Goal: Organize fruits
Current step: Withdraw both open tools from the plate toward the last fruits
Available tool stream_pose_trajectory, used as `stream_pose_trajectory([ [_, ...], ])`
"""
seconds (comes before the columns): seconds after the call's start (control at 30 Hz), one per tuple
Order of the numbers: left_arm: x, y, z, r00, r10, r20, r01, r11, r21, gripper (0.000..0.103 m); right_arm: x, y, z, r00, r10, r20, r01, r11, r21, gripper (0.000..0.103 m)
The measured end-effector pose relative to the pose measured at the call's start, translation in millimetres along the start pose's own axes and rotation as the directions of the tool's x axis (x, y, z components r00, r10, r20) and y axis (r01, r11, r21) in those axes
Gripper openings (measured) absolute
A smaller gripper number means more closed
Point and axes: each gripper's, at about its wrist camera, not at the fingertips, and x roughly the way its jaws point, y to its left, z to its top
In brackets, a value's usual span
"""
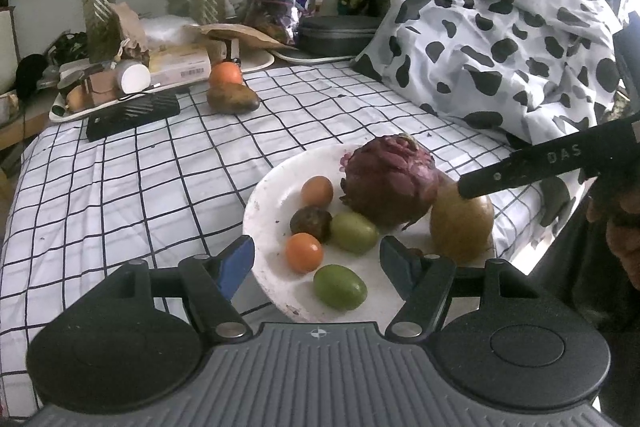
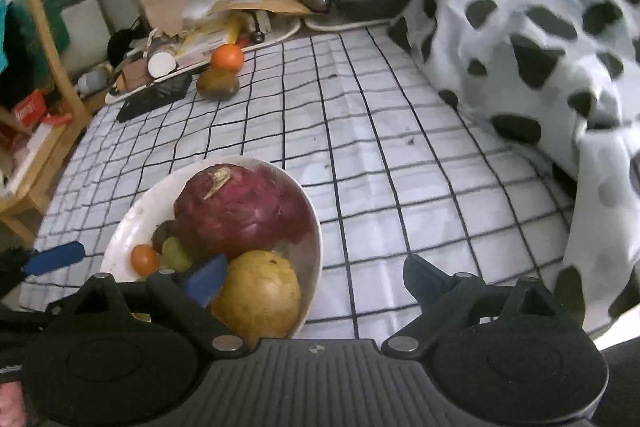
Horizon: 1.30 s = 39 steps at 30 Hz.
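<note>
Left wrist: plate (image 1: pixel 272 195) holds dragon fruit (image 1: pixel 390 179), mango (image 1: pixel 460 227); both grippers' jaws apart, empty.

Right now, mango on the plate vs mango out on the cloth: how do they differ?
The plate mango is yellow-gold and leans against the dragon fruit on the white plate, near the right gripper. The far mango is darker, brown-green, and lies on the checked cloth beside an orange. Neither is gripped.

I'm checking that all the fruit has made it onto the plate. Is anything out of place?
Yes. An orange and a brownish mango sit on the checked cloth at the far edge, apart from the white plate that holds the other fruit.
</note>
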Motion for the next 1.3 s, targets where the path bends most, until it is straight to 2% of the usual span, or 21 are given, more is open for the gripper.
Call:
stream_pose_trajectory([
  [0.13, 0, 0, 0, 1.0, 0.0, -0.001, 0.0, 1.0, 0.003, 0.068, -3, -1, -1, 1.0, -0.02, 0.006, 0.02, 1.0, 0.0, 0.095],
  [0.27, 0, 0, 1, 1.0, 0.001, 0.0, -0.001, 1.0, 0.002, 0.068, -5, 1, -1, 1.0, 0.004, 0.016, -0.003, 1.0, -0.013, 0.095],
  [0.53, 1, 3, 1, 1.0, 0.008, -0.002, -0.008, 1.0, -0.009, 0.068, -6, 19, 0, 0.999, 0.033, 0.033, -0.029, 0.994, -0.106, 0.096],
  [0.67, 1, 9, 2, 1.0, 0.015, -0.001, -0.015, 0.999, -0.032, 0.068, -7, 29, 0, 0.998, 0.03, 0.056, -0.02, 0.987, -0.161, 0.103],
  [0.9, 4, 18, 5, 0.999, 0.041, -0.007, -0.041, 0.997, -0.061, 0.068, -5, 42, 2, 0.996, 0.024, 0.082, -0.003, 0.969, -0.249, 0.103],
  [1.07, 7, 19, 6, 0.997, 0.075, -0.018, -0.076, 0.996, -0.052, 0.068, -3, 44, 5, 0.996, 0.027, 0.09, -0.003, 0.965, -0.262, 0.103],
  [1.3, 12, 20, 8, 0.996, 0.084, -0.028, -0.085, 0.996, -0.041, 0.068, 3, 44, 8, 0.997, 0.024, 0.077, -0.004, 0.967, -0.256, 0.103],
])
